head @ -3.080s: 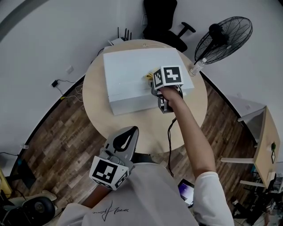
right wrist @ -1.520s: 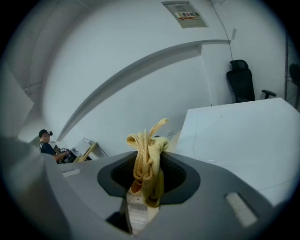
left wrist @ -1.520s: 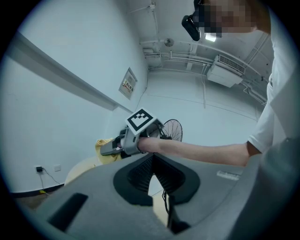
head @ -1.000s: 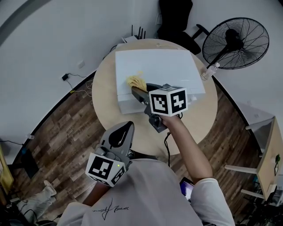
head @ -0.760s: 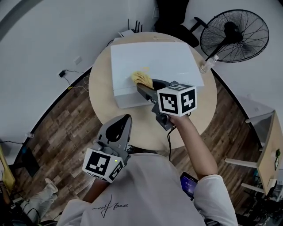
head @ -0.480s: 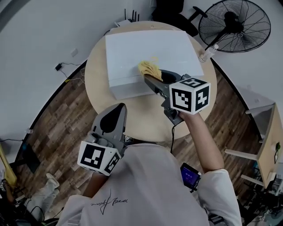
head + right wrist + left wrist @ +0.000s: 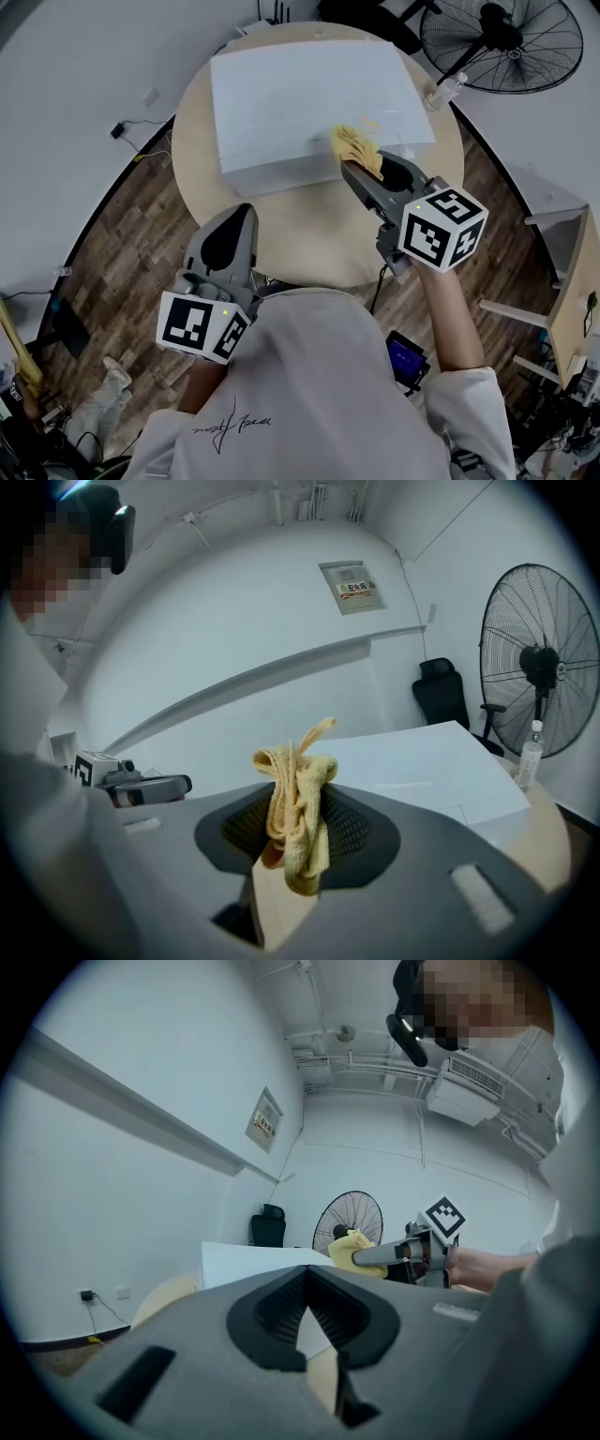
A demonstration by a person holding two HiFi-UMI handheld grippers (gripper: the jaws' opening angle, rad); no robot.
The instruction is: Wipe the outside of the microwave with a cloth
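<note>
Left gripper [image 7: 238,217] is parked short of the microwave [image 7: 300,89], on the person's side. Its jaws are pressed together with nothing between them, so it's just idling.

The microwave is a plain white box taking up most of the round table [image 7: 309,246]. It looks heavy and rigid enough that it shouldn't slide under a wipe. The shell is smooth, so the cloth should glide easily.

The yellow cloth [image 7: 356,148] is at the microwave's near top edge, toward its right corner. It's soft, light and floppy, bunched into a wad. The right gripper [image 7: 352,171] has its jaws clamped on the middle of that wad, and loose folds stick out past the tips. That seems a good place to hold it, since the free end is what does the rubbing.

A bottle [image 7: 444,91] and a fan [image 7: 506,33] sit off the microwave's right side.

Hard to call: the cloth might be touching the shell or just above it, I can't tell. The front face is squashed to a sliver from above, and the back and sides don't show at all.
</note>
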